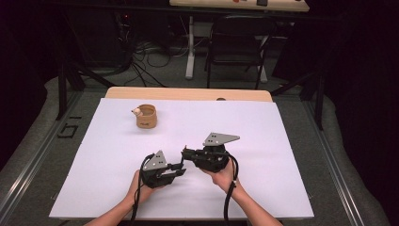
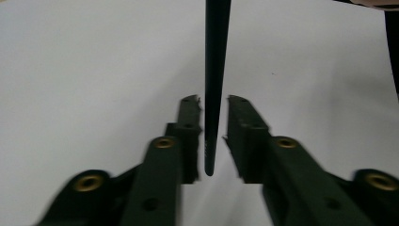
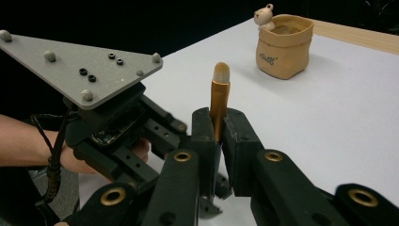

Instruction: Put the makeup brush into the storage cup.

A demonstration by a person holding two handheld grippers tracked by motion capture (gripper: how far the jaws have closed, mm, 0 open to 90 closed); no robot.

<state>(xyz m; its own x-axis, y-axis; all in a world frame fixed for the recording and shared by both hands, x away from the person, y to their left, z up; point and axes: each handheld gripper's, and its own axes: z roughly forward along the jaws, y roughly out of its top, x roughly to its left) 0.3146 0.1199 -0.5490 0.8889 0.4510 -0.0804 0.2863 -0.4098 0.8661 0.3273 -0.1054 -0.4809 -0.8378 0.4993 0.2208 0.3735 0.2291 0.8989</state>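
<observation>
- Right gripper (image 3: 217,123) clamps a brush (image 3: 219,101) by its gold ferrule.
- Left gripper (image 2: 212,120): jaws apart, brush handle (image 2: 214,84) between them, untouched.
- Cup (image 1: 146,116) stands far left on the surface (image 1: 263,127).

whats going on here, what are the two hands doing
A person at a white table holds a pair of tongs in each hand. The right tongs are shut on a small brush with a gold ferrule and pale tip, gripping it near the ferrule. The brush's thin dark handle runs between the jaws of the left tongs, which stand slightly apart from it, not pressing. A tan pot with a small figure on its rim stands farther back on the table.
</observation>
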